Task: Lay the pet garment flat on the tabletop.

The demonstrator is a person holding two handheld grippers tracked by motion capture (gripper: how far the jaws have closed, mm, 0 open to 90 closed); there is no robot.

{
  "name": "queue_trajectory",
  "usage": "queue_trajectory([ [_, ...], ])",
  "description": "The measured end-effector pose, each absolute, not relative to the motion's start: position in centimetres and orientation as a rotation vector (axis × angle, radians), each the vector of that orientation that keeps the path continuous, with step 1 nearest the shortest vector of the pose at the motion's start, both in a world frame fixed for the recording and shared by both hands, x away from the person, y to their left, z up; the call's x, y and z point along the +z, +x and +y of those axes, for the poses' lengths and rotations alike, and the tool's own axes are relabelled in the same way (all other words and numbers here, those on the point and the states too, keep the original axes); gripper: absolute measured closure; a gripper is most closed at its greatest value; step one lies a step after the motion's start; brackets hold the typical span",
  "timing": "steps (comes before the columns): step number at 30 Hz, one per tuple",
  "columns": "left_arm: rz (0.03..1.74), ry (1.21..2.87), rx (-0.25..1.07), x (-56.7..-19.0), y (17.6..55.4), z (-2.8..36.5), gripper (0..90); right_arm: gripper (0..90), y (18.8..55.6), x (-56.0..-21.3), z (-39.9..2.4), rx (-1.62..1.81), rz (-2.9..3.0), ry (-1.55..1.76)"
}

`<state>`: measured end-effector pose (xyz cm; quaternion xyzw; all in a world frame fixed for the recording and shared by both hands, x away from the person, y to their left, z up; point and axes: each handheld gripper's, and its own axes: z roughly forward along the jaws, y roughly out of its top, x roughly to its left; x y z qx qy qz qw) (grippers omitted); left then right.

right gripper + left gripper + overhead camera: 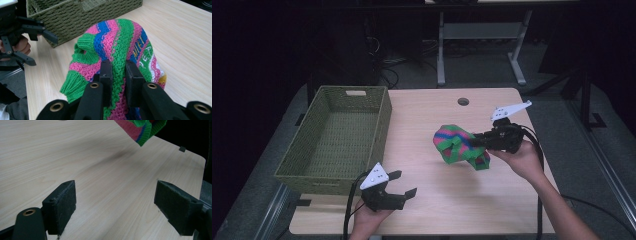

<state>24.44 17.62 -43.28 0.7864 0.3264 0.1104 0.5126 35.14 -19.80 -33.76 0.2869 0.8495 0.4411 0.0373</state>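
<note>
Knitwear, baskets, grippers: count on one wooden table

Knitted garment, one: striped pink, green and blue, some lettering on one band. Held off the table right of centre, one fold pinched between the jaws of the right gripper; cuffs and hem hanging loose below.

Woven basket, one: olive green, rectangular, handle slot in the far wall. Standing at the table's left edge, well apart from the garment.

Grippers, two. Right gripper clamped on the garment. Left gripper near the front edge, just beside the basket's near corner, jaws spread wide over bare wood, nothing between the pads.

Hole in tabletop, one, near far edge.
</note>
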Motion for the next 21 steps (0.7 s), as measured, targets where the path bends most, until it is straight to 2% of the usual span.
queue_trajectory([
  [11,0.787,1.875,0.287,-43.1,24.4,17.9,17.4,77.9,32.7,-34.5,-18.7,1.395,2.649,0.837],
  [21,0.79,1.858,0.285,-43.1,24.3,17.9,17.4,77.6,31.6,-37.1,-17.6,1.439,2.699,0.874],
])
